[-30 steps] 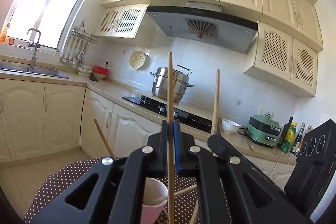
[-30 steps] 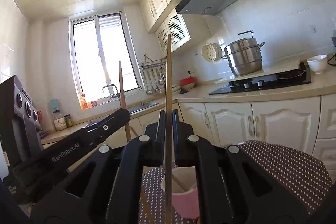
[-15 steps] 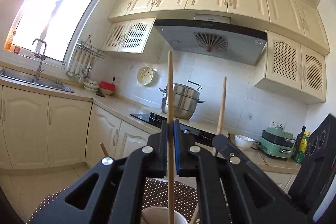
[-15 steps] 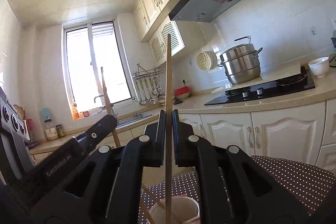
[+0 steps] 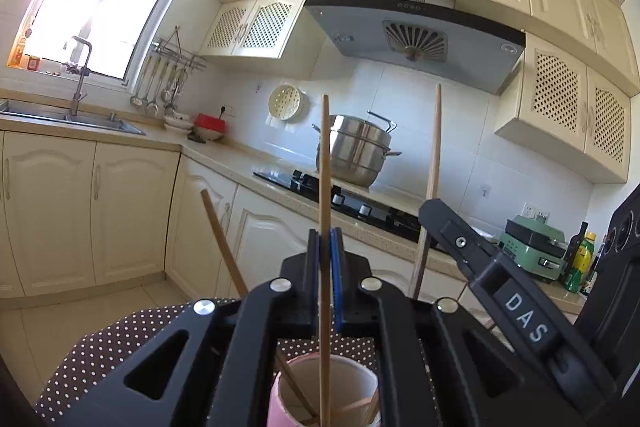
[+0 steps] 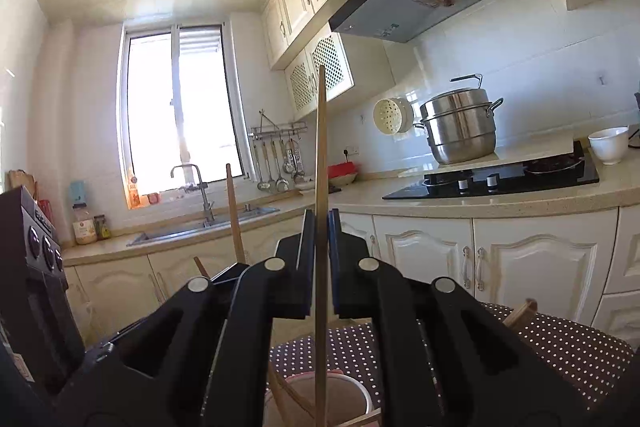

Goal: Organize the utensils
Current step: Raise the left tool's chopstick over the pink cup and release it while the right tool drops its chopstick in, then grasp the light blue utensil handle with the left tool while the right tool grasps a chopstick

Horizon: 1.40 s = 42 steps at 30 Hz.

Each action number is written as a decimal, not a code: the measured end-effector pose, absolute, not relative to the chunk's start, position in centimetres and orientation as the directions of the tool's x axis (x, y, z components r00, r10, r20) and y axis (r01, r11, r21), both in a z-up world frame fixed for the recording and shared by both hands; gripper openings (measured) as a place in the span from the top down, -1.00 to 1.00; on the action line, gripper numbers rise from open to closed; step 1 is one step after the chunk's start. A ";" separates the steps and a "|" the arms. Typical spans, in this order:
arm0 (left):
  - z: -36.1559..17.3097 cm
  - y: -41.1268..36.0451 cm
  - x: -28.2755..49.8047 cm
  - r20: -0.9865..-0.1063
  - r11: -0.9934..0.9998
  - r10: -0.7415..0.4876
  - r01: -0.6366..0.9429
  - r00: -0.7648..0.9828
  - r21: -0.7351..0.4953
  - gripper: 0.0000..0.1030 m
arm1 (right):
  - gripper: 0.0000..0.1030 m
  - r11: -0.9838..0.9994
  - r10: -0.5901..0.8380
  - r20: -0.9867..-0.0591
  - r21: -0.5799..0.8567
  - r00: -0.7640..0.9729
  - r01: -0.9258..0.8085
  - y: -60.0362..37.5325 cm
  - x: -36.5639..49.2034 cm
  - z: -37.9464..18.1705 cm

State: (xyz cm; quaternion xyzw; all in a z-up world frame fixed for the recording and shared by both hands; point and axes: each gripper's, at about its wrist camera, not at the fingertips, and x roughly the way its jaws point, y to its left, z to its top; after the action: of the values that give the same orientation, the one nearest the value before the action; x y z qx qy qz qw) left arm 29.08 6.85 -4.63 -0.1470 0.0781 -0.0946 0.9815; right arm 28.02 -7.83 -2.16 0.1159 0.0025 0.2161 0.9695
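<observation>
My left gripper (image 5: pixel 326 241) is shut on an upright wooden chopstick (image 5: pixel 324 163), whose lower end dips into the mouth of a pink cup (image 5: pixel 345 359) just below. Several chopsticks lean inside that cup; one (image 5: pixel 222 243) slants out to the left. My right gripper (image 6: pixel 320 223) is shut on a second upright chopstick (image 6: pixel 320 147), its lower end also inside the cup's (image 6: pixel 356 385) opening. In the left wrist view the right gripper (image 5: pixel 427 206) and its stick (image 5: pixel 435 147) stand to the right. In the right wrist view the left gripper (image 6: pixel 236 270) and its stick (image 6: pixel 233 215) show at the left.
The cup stands on a brown polka-dot cloth (image 6: pixel 520 339). A loose wooden stick end (image 6: pixel 520 311) pokes up at the right. Behind are cream cabinets, a black hob (image 6: pixel 520 175) with a steel pot (image 6: pixel 460 127), a sink (image 5: pixel 68 117) and a black appliance (image 6: pixel 40 247).
Both grippers have sunk and drawn in over the pink cup. It now lies directly beneath them, with both held chopsticks reaching into its mouth. The grips are unchanged.
</observation>
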 end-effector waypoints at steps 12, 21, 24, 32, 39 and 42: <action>-5.3 7.3 27.4 -0.257 0.958 -0.205 0.139 0.944 -0.253 0.32 | 0.86 0.891 0.431 -0.008 0.164 0.903 -0.424 -7.4 26.1 -2.3; -5.2 7.1 25.4 -0.306 0.967 -0.193 0.127 0.932 -0.223 0.11 | 0.86 0.904 0.416 -0.061 0.136 0.907 -0.405 -7.7 24.4 -2.8; -5.3 7.0 24.9 -0.325 0.969 -0.188 0.122 0.927 -0.214 0.08 | 0.86 0.906 0.413 -0.073 0.138 0.908 -0.401 -7.9 23.9 -3.0; -4.8 6.6 22.4 -0.378 0.971 -0.200 0.132 0.904 -0.199 -0.02 | 0.85 0.910 0.408 -0.097 0.127 0.908 -0.396 -8.4 22.0 -2.3; -5.9 6.0 20.4 -0.499 0.966 -0.237 0.149 0.833 -0.210 -0.03 | 0.85 0.924 0.381 -0.136 0.097 0.915 -0.370 -9.1 19.6 -2.7; -7.2 5.9 20.2 -0.582 0.960 -0.260 0.140 0.770 -0.243 -0.03 | 0.85 0.929 0.369 -0.164 0.078 0.915 -0.360 -9.4 18.4 -3.3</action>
State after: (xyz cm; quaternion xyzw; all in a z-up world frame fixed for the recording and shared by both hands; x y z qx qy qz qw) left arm 20.20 5.91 -7.22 -0.0933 0.3216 -0.1069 0.9362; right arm 18.42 -9.37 -3.33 0.0233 0.0880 0.1863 0.9783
